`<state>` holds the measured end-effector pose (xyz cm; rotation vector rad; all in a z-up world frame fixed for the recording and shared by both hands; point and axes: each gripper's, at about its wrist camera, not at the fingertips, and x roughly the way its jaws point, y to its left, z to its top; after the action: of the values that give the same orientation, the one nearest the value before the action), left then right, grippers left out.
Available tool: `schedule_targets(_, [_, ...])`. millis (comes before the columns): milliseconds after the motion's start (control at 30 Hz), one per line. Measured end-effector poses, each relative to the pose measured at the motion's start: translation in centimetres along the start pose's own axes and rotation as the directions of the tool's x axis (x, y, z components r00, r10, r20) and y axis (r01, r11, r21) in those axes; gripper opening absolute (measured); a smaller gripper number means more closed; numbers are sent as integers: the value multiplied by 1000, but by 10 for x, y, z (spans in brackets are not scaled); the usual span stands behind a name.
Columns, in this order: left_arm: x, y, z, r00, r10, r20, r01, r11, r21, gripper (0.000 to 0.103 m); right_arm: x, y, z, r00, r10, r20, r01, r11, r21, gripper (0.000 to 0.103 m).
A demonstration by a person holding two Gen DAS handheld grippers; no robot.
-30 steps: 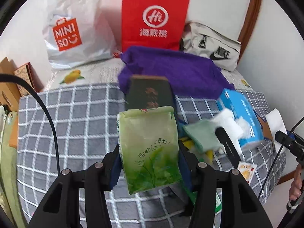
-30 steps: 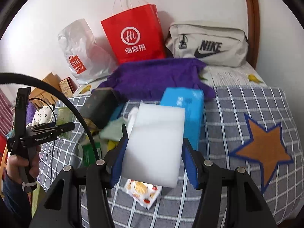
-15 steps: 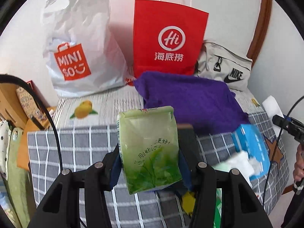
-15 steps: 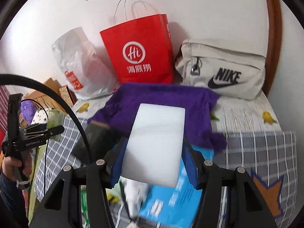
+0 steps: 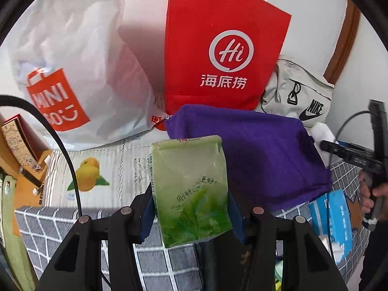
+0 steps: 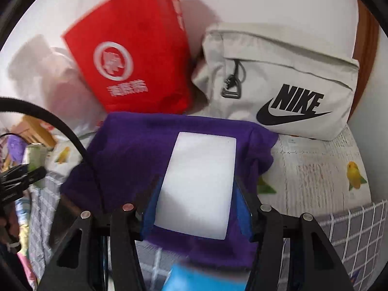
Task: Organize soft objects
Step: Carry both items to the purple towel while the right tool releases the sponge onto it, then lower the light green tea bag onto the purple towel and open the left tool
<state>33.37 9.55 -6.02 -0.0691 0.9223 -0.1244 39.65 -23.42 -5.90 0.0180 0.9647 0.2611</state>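
- the left hand-held gripper (image 5: pixel 191 214) is clamping a green tissue pack (image 5: pixel 190 189) between its blue pads, jaws standing about half open around the pack's lower half; the pack is pointing up and away, clear of the bed.
- the right hand-held gripper (image 6: pixel 195 208) is holding a white foam block (image 6: pixel 198 188) the same way, jaws about half open and pressing on the block's two long sides; the block is hanging over the purple cloth (image 6: pixel 135 150).
- the purple cloth is lying on the bed (image 6: pixel 315 169), just in front of the red paper bag (image 5: pixel 223 46), with the white plastic bag (image 5: pixel 72 55) to one side and the grey nike bag (image 6: pixel 278 80) to the other, all three leaning at the wall.
- a blue tissue box (image 5: pixel 332 220) is resting at the near edge of the cloth, on the checked blanket (image 5: pixel 48 228).
- handling, as judged: the tissue pack is looking light, with a slick film wrapper and a compressible filling, so it is likely slipping if pinched at a corner; gripping across its middle, flat faces to the pads, is the safer hold.
- the foam block is looking very light and springy; it is likely deforming under hard pressure, so a moderate squeeze on the long sides near the centre is suiting it.
- neither item is appearing fragile; the main risk is one sliding out during a fast swing toward the bags.
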Motion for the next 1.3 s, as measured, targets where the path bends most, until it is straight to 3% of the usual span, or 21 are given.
schedule_targets(400, [42, 2, 21, 998, -3, -55, 4, 1000, 20, 50, 87, -14, 32, 983, -91, -159, 88, 996, -26, 56])
schedule_targets(800, [63, -8, 41, 994, -23, -110, 25, 1000, 15, 51, 109, -19, 30, 972, -59, -226, 53, 998, -32, 57])
schedule_targets(933, [73, -13, 50, 989, -43, -139, 45, 999, 11, 51, 103, -21, 28, 974, -38, -225, 35, 999, -17, 59])
schedule_targets(1000, [81, -17, 53, 986, -58, -158, 60, 998, 11, 51, 93, -20, 28, 978, -34, -207, 32, 999, -13, 65])
schedule_targets(1300, [133, -33, 73, 965, -92, -246, 92, 996, -13, 51, 19, 1, 7, 997, -16, -79, 11, 998, -58, 71])
